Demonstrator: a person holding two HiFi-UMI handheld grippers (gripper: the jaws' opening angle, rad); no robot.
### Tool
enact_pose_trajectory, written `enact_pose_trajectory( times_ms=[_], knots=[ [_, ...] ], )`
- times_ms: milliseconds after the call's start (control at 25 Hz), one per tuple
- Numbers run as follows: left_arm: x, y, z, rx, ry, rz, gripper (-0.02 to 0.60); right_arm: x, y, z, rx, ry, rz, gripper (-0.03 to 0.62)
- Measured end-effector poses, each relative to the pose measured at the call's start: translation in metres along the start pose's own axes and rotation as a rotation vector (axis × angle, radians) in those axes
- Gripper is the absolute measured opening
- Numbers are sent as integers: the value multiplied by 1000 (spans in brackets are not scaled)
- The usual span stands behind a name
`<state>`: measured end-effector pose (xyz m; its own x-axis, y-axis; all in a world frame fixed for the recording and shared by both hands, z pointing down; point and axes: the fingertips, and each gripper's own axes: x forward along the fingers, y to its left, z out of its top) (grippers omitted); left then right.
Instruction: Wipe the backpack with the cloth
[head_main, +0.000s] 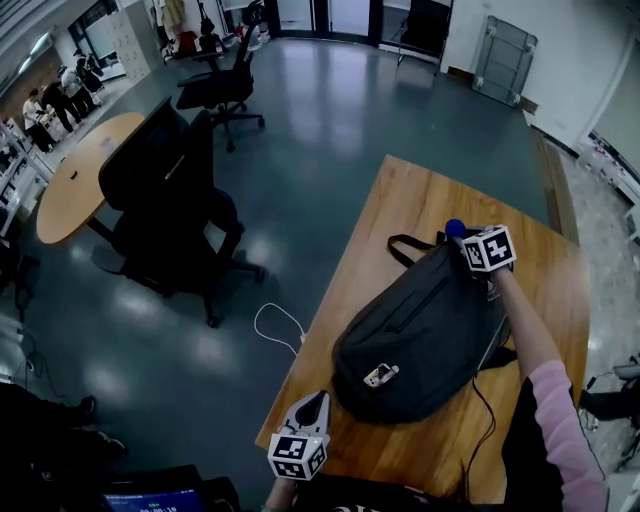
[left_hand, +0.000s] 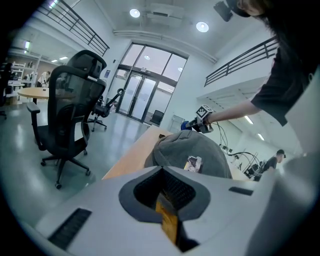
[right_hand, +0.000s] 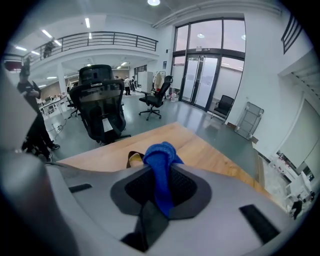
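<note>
Backpack (head_main: 425, 335) lying diagonally, strap end far (cloth (right_hand: 159, 152) in right tongs (head_main: 462, 236))

1. The dark grey fabric backpack (head_main: 420, 335) lies on the rectangular wooden table (head_main: 400, 200), toward its left edge.
2. The right gripper (head_main: 466, 238) sits at the backpack's far end, with the blue fabric cloth (head_main: 455, 228) between its jaws.
3. The left gripper (head_main: 316, 402) is at the backpack's near left end.
4. A black mesh office chair (head_main: 165, 190) stands left of the table.
</note>
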<state>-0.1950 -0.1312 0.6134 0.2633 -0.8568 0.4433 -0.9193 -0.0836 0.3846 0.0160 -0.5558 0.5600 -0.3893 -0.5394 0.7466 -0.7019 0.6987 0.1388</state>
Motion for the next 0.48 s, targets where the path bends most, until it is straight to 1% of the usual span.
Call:
enact_pose_trajectory(
  times_ms=[120,280,480],
  knots=[
    [-1,6,0,-10,-4,10,0,10,11,19,-33,-8,14,54],
    [-3,9,4,-5,-8,11,0,15,31,38,-50,-41,50,55],
    [-5,16,8,-3,-20,22,0,20,62,34,-66,0,115,54]
  ],
)
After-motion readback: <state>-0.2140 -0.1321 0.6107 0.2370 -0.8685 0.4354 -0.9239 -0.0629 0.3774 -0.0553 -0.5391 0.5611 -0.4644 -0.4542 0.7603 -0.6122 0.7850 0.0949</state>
